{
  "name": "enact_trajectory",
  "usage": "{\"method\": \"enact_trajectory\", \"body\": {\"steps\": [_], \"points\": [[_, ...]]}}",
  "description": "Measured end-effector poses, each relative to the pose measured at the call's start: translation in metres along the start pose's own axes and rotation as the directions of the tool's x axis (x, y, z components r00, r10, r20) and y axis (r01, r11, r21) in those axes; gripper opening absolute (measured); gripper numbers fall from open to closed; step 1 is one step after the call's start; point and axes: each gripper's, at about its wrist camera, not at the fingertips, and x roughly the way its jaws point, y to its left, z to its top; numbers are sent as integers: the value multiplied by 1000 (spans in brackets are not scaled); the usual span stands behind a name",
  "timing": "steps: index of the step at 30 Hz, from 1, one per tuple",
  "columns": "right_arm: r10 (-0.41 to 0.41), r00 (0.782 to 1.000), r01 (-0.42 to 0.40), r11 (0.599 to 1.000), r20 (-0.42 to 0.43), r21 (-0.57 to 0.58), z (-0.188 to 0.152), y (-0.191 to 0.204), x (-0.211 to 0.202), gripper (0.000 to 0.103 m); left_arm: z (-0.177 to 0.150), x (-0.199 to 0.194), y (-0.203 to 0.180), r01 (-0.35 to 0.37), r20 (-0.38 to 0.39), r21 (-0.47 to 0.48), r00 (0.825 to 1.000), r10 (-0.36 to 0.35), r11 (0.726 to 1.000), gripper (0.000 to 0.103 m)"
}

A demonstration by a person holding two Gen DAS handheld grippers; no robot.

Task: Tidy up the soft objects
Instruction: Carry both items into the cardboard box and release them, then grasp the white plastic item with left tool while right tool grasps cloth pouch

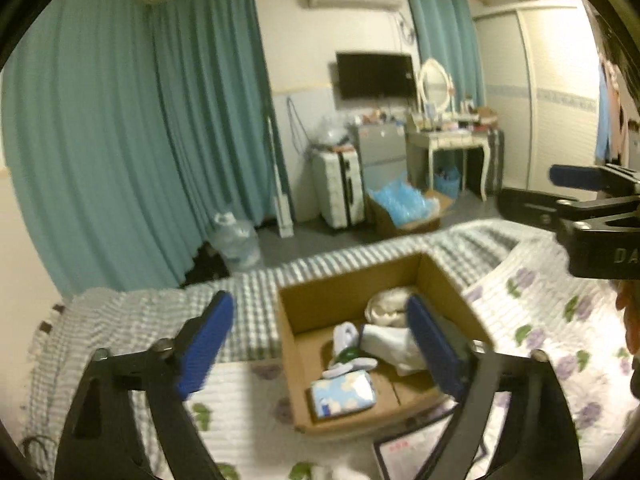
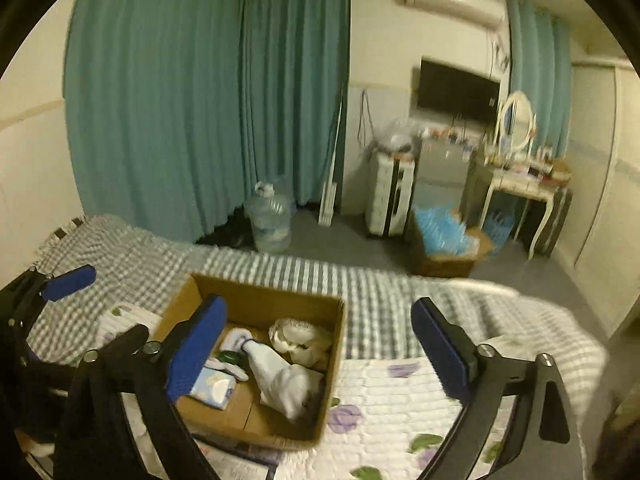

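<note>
An open cardboard box sits on the bed. Inside lie a blue cloud-print tissue pack, a white cloth, a cream plush bundle, white socks and a small green item. My left gripper is open and empty, held above the box. My right gripper is open and empty, above the box's right side. The right gripper also shows at the left wrist view's right edge; the left gripper shows at the right wrist view's left edge.
The bed has a floral quilt and a grey checked sheet. A booklet lies by the box's near edge. On the floor stand a water jug, a suitcase, a box of blue items and a dressing table.
</note>
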Motion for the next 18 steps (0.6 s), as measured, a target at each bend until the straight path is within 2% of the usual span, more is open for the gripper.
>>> {"method": "enact_trajectory", "body": {"steps": [1,5,10,14,18], "points": [[-5,1000,5,1000,15,-5,5,2,-19,101,4,-21,5,2,30,-8,1000,-1,1000,95],[18,999,-17,1000,42,-21,16,14,-84,102,8,-81,14,-11,94,6,996,11,1000,96],[30,999,-28,999,40,-42,5,34,-135,102,-18,-134,22,-47,156,66,987,37,997,96],[57,998,-55,996,21,-63,-33,58,-146,102,-53,-135,24,-43,107,78,994,34,996,96],[64,998,-66,995,-26,-70,-86,78,-134,102,-95,-116,31,-30,8,50,1000,30,998,96]]}}
